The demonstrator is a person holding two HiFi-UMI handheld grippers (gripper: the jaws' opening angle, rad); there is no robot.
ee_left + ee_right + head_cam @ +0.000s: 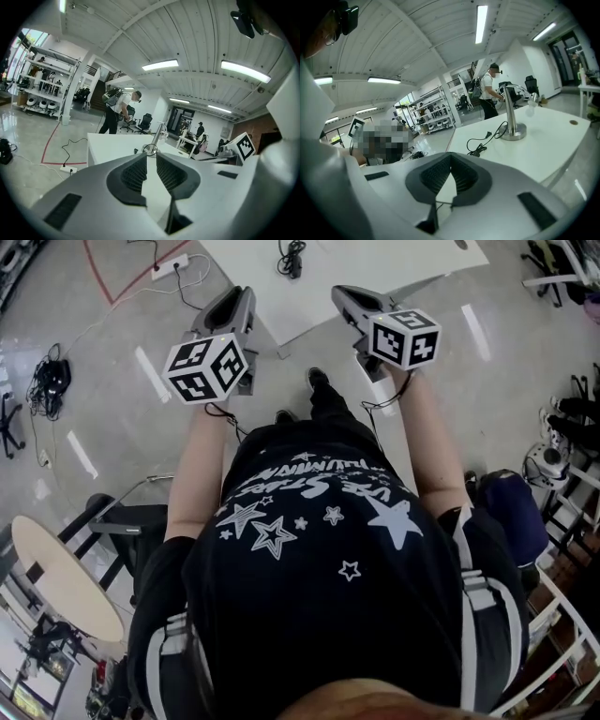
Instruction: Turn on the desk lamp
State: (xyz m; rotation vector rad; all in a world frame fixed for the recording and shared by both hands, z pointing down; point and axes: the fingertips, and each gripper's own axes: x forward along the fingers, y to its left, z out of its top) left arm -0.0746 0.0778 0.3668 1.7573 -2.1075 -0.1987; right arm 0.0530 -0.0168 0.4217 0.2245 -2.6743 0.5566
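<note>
Both grippers are held in the air on our side of the white tabletop (548, 150), touching nothing.

Left gripper (151, 157): we see its fingers (135, 174) spread a little, with a clear slot between the ribbed pads. Only bare tabletop shows through the slot. Nothing is pinched.

Right gripper (450, 157): its fingers (465, 177) are pressed together at the tips, the pads splaying apart only toward the camera. Nothing sits between them.

Desk lamp (512, 127): it stands on the tabletop, a shiny metal post on a round base. From the right fingers it lies ahead and off to the right, well apart from the tips. From the left fingers it lies straight ahead, its base showing just over the slot between the tips, also well apart. We cannot tell whether it is lit.

Black cord (486, 139): it lies in loose loops on the tabletop, ahead of the right fingers and left of the lamp base, and runs up to that base. Its plug end rests on the tabletop.

Head view: each gripper carries its marker cube (208, 367) nearest us, with the fingers pointing away toward the tabletop edge.

Far ahead of both sets of fingers, beyond the tabletop, a person (488, 91) with a backpack stands near office chairs. Left of the left fingers, a white power strip (68, 169) lies on the glossy floor (28, 140).
</note>
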